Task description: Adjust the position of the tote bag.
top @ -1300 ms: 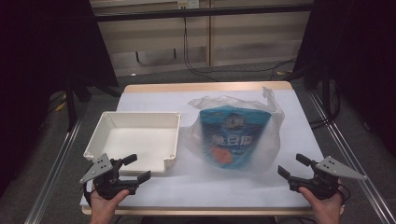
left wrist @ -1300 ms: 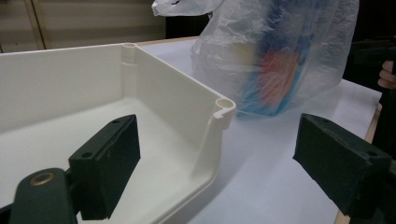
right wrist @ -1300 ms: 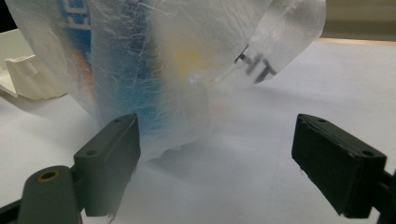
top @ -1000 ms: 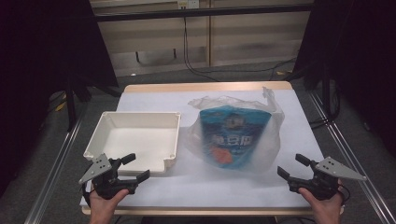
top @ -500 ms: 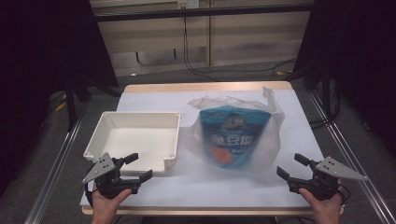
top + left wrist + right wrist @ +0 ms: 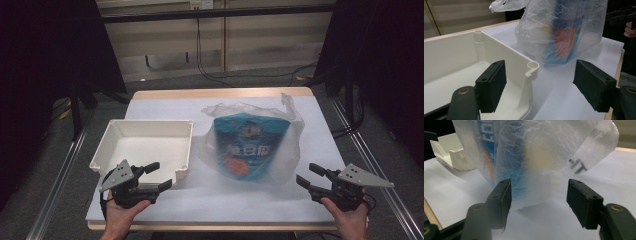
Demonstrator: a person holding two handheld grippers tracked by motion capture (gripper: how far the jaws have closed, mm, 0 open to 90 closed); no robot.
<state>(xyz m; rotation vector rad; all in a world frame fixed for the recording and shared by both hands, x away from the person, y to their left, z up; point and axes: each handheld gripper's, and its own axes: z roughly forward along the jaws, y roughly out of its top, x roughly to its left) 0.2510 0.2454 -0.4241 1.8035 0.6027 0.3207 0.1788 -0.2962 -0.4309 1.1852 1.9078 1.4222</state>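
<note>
A blue snack bag (image 6: 248,144) stands inside a clear plastic bag (image 6: 290,145) at the table's middle right. It also appears in the left gripper view (image 6: 564,37) and in the right gripper view (image 6: 506,152). To its left sits an empty white tray (image 6: 107,145). My left gripper (image 6: 159,176) is open at the tray's front right corner (image 6: 532,68), which lies in line with the gap and is untouched. My right gripper (image 6: 308,174) is open with nothing between its pads (image 6: 584,202), just short of the plastic bag. Both pairs of jaws have just been closing.
A white sheet (image 6: 230,200) covers the table, and a wooden edge (image 6: 220,93) runs along the far side. Metal rails (image 6: 375,165) flank the table. Cables (image 6: 200,55) trail on the floor behind it.
Both pairs of jaws stand a little narrower than before. The hands, the tray and the bag have stayed where they were.
</note>
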